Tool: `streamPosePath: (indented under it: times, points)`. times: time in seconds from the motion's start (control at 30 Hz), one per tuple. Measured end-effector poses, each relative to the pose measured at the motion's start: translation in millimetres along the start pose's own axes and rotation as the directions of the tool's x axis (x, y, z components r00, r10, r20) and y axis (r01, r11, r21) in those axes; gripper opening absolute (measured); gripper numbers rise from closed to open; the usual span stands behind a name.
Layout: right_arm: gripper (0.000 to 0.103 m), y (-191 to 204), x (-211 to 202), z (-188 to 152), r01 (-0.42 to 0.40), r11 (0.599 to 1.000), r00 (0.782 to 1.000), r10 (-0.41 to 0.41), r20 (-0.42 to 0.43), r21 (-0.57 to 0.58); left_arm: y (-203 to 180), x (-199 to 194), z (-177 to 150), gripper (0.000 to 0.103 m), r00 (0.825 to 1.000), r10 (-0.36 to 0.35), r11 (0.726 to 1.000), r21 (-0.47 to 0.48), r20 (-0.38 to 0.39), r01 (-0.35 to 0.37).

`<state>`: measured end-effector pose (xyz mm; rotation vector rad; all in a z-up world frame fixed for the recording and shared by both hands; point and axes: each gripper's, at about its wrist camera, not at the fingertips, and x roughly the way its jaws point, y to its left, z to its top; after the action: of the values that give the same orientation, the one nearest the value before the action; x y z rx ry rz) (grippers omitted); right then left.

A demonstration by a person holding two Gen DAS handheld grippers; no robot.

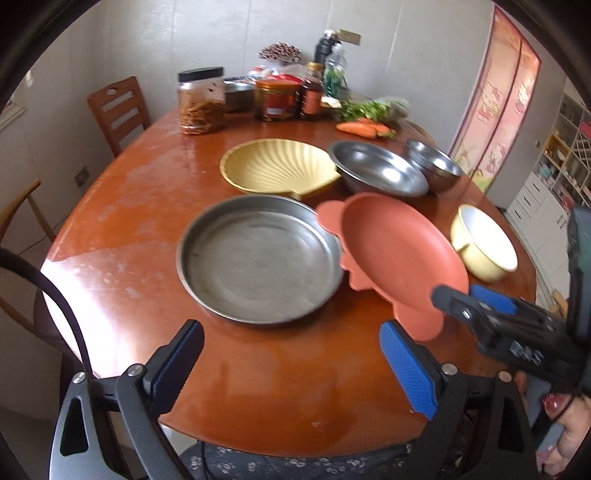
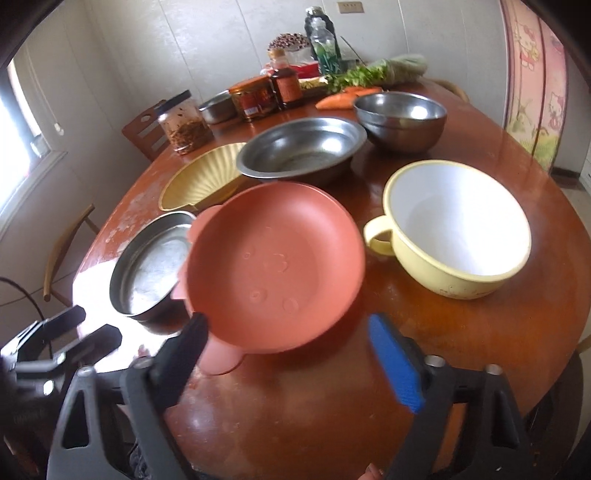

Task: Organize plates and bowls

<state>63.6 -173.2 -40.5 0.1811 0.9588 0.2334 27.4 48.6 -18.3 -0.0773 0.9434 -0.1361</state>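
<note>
Both grippers' fingers wide apart, holding nothing: left gripper (image 1: 291, 363) near steel pan (image 1: 258, 258); right gripper (image 2: 291, 354) straddling pink plate (image 2: 273, 266).

A round reddish-brown wooden table (image 1: 122, 206) fills the middle of the room, its varnish worn pale toward 9 o'clock and glaring where daylight strikes it near 8 o'clock. Behind it runs a white panelled wall (image 1: 221, 33) with a switch plate (image 1: 349, 36) at 12 o'clock. A slatted wooden chair (image 1: 118, 110) stands at 10 o'clock, and a lighter curved-back chair (image 2: 68, 254) at 9 o'clock. A bright window (image 2: 22, 147) sits at 9 o'clock in the right wrist view. A pink cartoon-cat curtain (image 2: 535, 74) hangs at 2 o'clock, with white shelving (image 1: 565, 155) at 3 o'clock.
</note>
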Motion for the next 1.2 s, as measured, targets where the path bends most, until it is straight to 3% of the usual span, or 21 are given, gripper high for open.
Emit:
streamPosePath:
  times: [0.03, 0.13, 0.23, 0.4, 0.73, 1.07, 1.2]
  points:
    - [0.066, -3, 3, 1, -0.003, 1.000, 1.000, 0.003, -0.005, -0.001, -3, 2, 0, 0.093, 1.000, -0.011, 1.000, 0.000, -0.006, 0.011]
    - [0.050, -12, 14, 2, -0.008, 1.000, 0.999, 0.008, -0.031, 0.003, -8, 7, -1, 0.089, 0.999, -0.044, 0.999, -0.005, -0.023, 0.044]
    - [0.040, -14, 13, 2, -0.010, 1.000, 1.000, 0.010, -0.013, -0.012, -10, 11, -1, 0.083, 0.996, -0.074, 0.997, -0.014, -0.040, 0.073]
    - [0.035, -14, 10, -1, -0.029, 0.999, 1.000, 0.028, -0.014, -0.033, -15, 19, -4, 0.072, 0.989, -0.132, 0.991, -0.035, -0.070, 0.129]
    - [0.033, -5, -4, -19, -0.137, 0.990, 0.987, 0.134, -0.087, -0.030, -33, 26, -9, 0.064, 0.976, -0.189, 0.982, -0.026, -0.113, 0.187]
    - [0.036, 1, -4, -27, -0.198, 0.979, 0.973, 0.189, -0.131, -0.053, -34, 33, -10, 0.049, 0.973, -0.184, 0.983, -0.032, -0.142, 0.182]
    - [0.049, -1, -5, -27, -0.201, 0.978, 0.972, 0.193, -0.134, -0.056, -38, 35, -9, 0.041, 0.972, -0.187, 0.982, -0.018, -0.145, 0.186]
